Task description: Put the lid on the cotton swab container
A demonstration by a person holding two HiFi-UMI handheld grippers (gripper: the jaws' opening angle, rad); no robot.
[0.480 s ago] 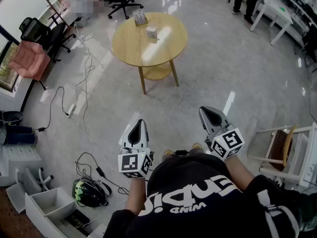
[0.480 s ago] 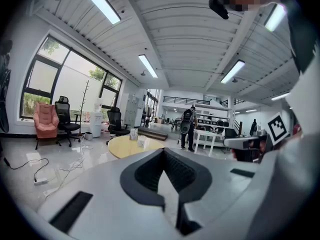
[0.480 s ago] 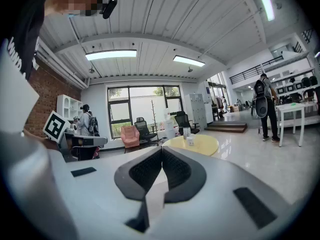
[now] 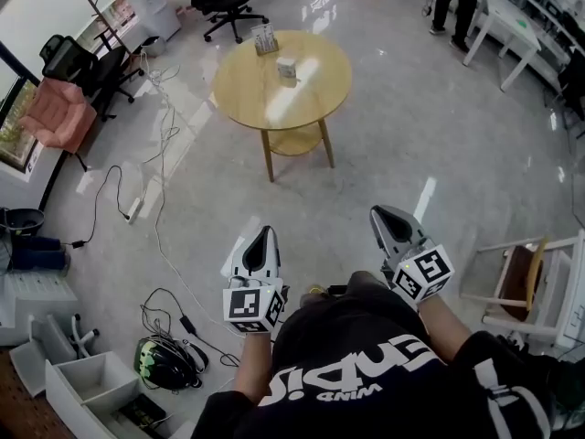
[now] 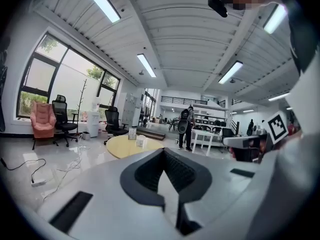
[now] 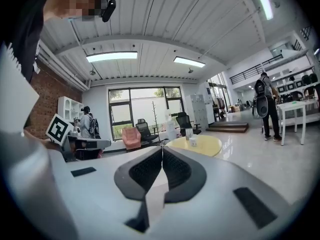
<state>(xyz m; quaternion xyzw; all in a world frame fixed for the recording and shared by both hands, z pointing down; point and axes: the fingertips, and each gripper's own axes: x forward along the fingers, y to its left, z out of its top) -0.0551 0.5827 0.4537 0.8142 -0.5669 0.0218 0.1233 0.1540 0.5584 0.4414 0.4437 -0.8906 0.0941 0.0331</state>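
Two small items stand on the round wooden table (image 4: 247, 94): a pale box (image 4: 287, 69) near the middle and a taller holder (image 4: 264, 37) at the far edge, close to each other but apart. At this size you cannot tell which is the cotton swab container, nor pick out a lid. Both lie well ahead of your tools, across open floor. Your left gripper (image 4: 264, 231) and right gripper (image 4: 380, 211) sit close to your body, each with jaws pressed together tip to tip, nothing between them. Your shirt (image 4: 366, 364) hides part of your forearms.
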